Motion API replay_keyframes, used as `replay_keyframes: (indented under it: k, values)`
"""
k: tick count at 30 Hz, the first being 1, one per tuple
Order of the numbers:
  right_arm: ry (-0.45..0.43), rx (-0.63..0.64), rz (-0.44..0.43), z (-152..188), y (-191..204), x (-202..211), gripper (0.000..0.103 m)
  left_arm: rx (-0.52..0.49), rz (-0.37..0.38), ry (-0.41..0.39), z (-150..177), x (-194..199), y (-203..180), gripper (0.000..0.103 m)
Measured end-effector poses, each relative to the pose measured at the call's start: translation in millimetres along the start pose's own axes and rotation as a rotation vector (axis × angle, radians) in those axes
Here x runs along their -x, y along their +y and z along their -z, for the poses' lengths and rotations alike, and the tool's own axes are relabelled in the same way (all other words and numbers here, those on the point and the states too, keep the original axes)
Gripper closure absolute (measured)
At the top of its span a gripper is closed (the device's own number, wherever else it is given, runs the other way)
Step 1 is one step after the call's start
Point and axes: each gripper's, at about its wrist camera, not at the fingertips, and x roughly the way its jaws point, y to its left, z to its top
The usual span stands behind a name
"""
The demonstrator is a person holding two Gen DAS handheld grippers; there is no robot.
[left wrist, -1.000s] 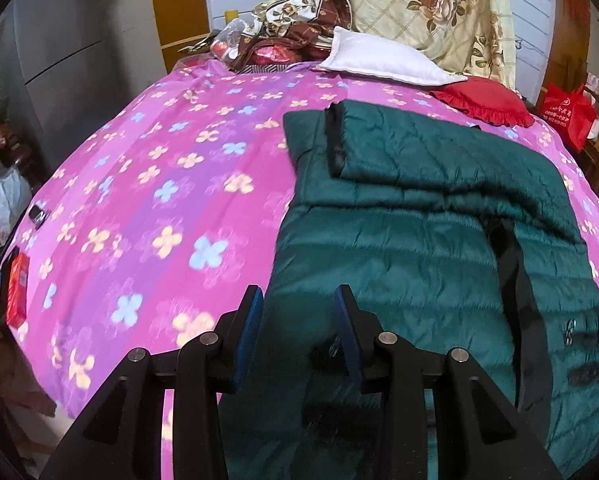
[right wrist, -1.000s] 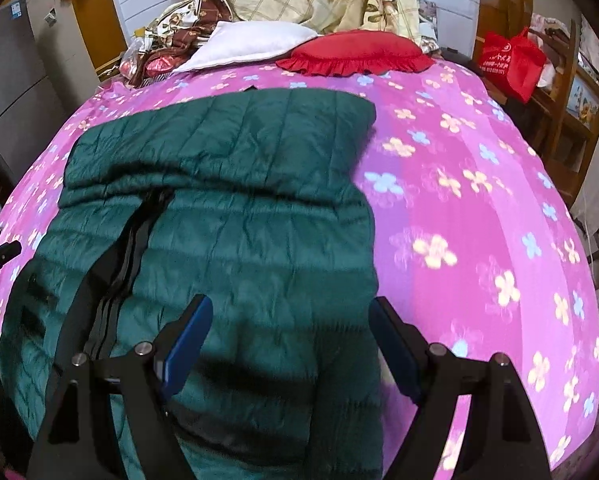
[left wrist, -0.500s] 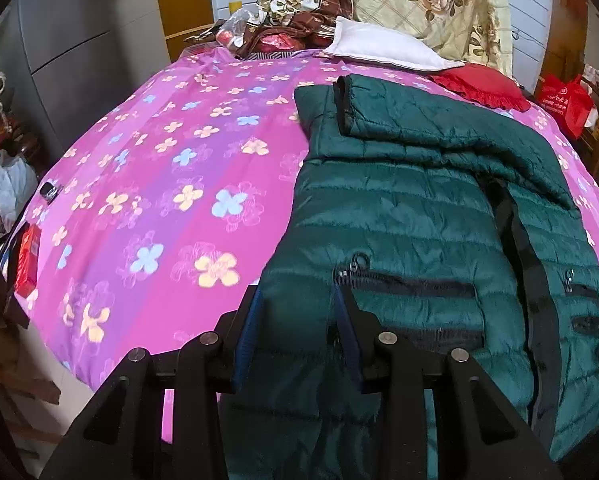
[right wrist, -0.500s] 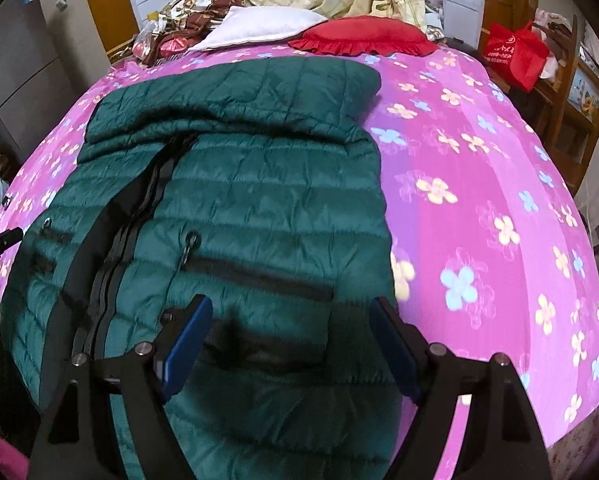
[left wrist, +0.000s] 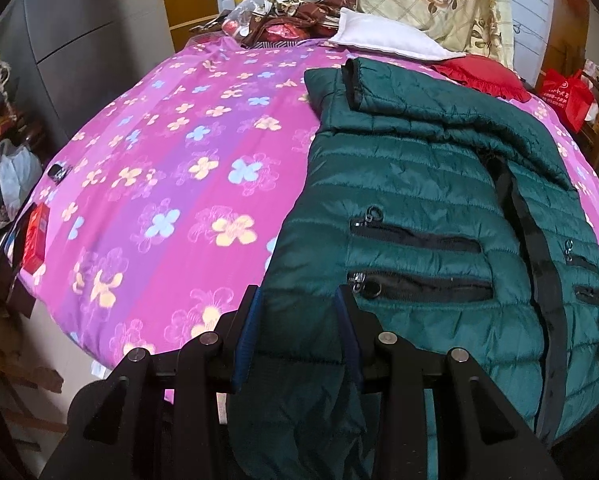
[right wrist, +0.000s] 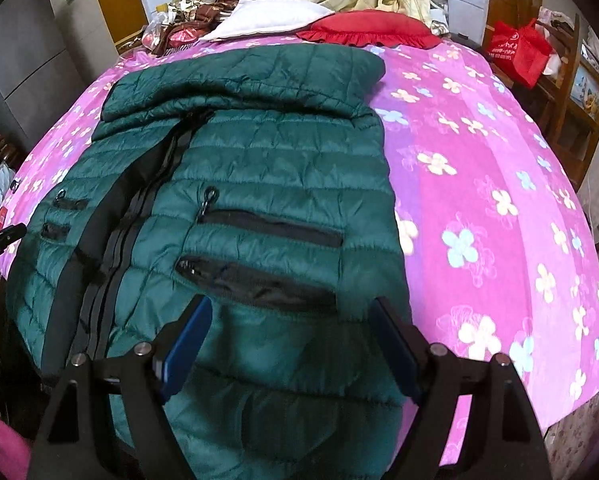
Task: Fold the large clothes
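A dark green quilted jacket [left wrist: 419, 200] lies front up on a pink flowered bedspread [left wrist: 179, 160], its sleeves folded across the top and its hem hanging over the near bed edge. My left gripper [left wrist: 297, 312] has its jaws partly closed around the jacket's lower left hem corner, with fabric bunched between the blue pads. My right gripper [right wrist: 289, 320] is wide open over the jacket's [right wrist: 259, 160] lower right hem, below its two black zip pockets. The bedspread [right wrist: 479, 200] spreads to the right of it.
A white pillow [left wrist: 383, 40], a red cushion [left wrist: 479, 74] and a floral quilt [left wrist: 439, 0] lie at the bed's head. A red bag [right wrist: 517, 50] and wooden shelves stand to the right. A grey cabinet [left wrist: 79, 40] and clutter stand to the left.
Both grippers have pulled back toward the near bed edge. The jacket's hem and zip pockets have come into view, and the hem now hangs between the left jaws.
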Motion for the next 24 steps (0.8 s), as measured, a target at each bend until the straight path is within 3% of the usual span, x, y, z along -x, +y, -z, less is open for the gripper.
replay_keyframes:
  k: [19, 24]
  values:
    - [0.03, 0.002, 0.004, 28, -13, 10, 0.018, 0.015, 0.01, 0.068, 26, 2, 16, 0.084]
    - [0.044, -0.03, 0.007, 34, -26, 10, 0.017, 0.048, 0.047, 0.092, 29, 1, 26, 0.084]
